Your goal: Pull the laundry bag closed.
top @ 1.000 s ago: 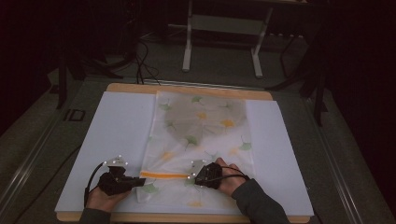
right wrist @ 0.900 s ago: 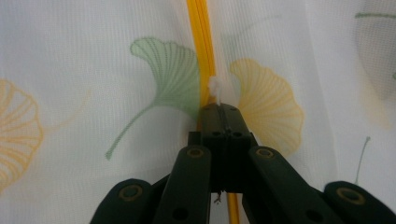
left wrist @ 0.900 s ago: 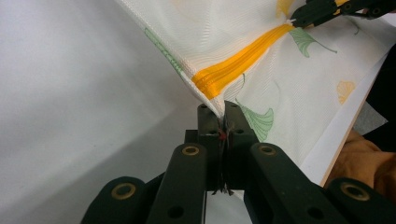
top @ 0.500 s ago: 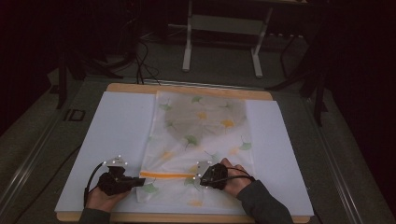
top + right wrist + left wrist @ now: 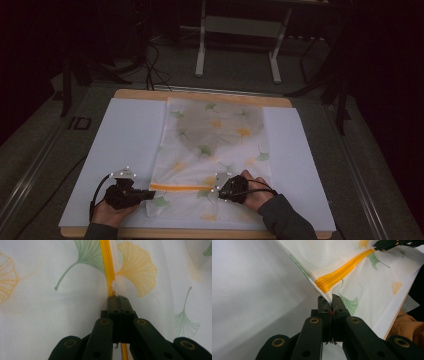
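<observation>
A white mesh bag (image 5: 215,135) printed with green and orange ginkgo leaves lies flat on a white mat. An orange zipper (image 5: 180,187) runs across its near end. My left gripper (image 5: 150,194) is shut on the bag's left edge, right at the zipper's end (image 5: 330,298), and lifts the fabric a little there. My right gripper (image 5: 219,191) is shut on the small white zipper pull (image 5: 115,287), with the orange zipper (image 5: 106,260) running straight ahead of its jaws (image 5: 118,298). In the left gripper view the right gripper (image 5: 387,244) shows at the far end of the zipper.
The white mat (image 5: 125,140) covers a wooden table (image 5: 200,95) and leaves bare margins on both sides of the bag. Behind the table stand a metal frame (image 5: 240,30) and cables on a dark floor. The table's near edge (image 5: 200,233) is close to both hands.
My right gripper has slid a little to the right along the zipper, so a longer orange stretch shows between the two grippers. The left gripper has stayed put.
</observation>
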